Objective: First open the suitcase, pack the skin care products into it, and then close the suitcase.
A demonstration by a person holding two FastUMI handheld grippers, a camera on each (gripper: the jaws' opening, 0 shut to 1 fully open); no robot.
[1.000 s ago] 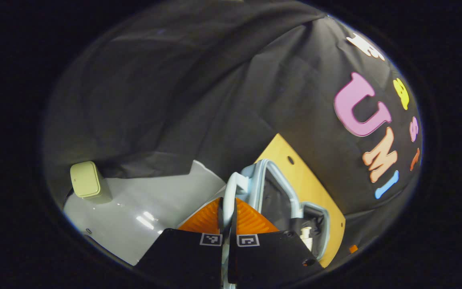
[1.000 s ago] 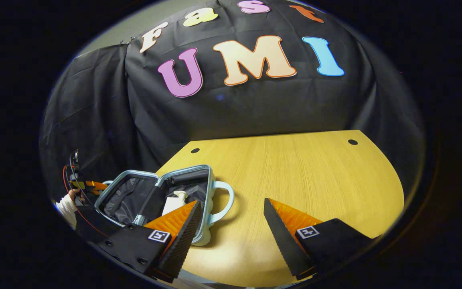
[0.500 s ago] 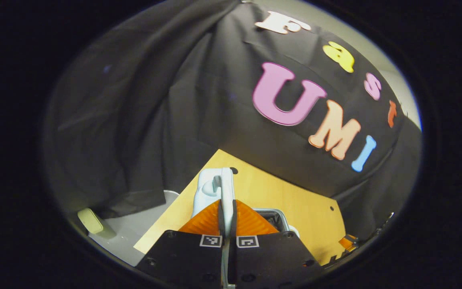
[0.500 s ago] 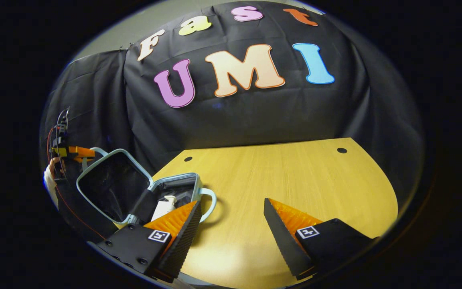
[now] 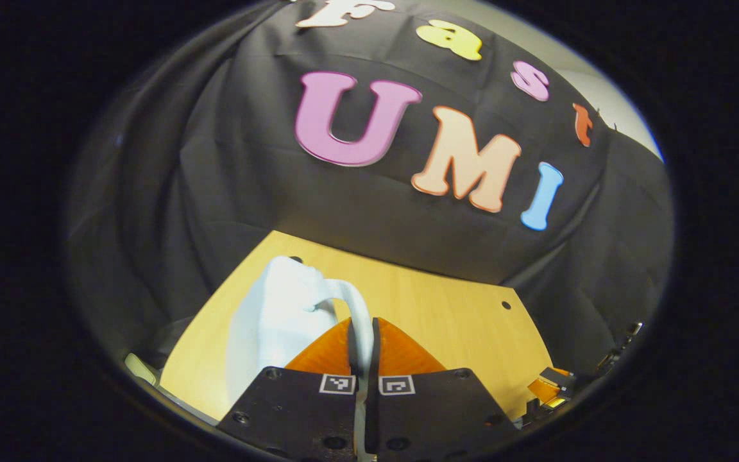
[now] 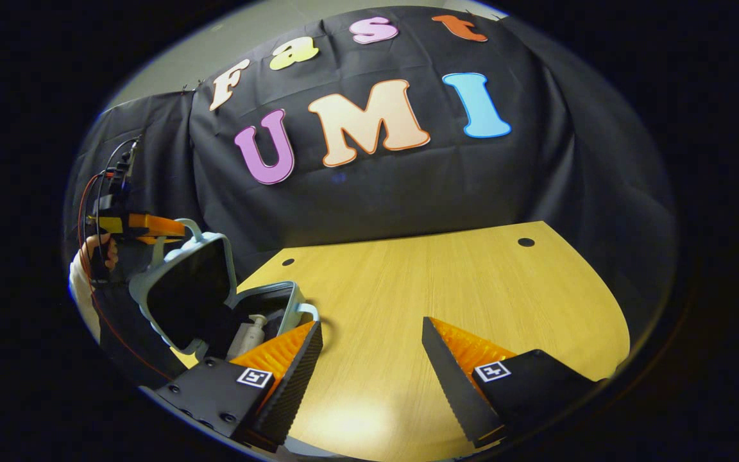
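Left claw (image 5: 362, 340) clamps raised suitcase lid's handle (image 5: 358, 308).

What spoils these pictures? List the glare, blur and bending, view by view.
Left gripper view: the suitcase lid is washed out to plain white, its ribs lost, and the table edge bows. Right gripper view: a bright glare patch sits on the near table, and the far edge curves; the pump bottle stays sharp.

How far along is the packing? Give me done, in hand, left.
Done: the suitcase is open and a pump bottle lies inside.
In hand: the left gripper is shut on the lid's handle, with the lid raised about halfway.
Left: bringing the lid fully down. The right gripper is open above the table.
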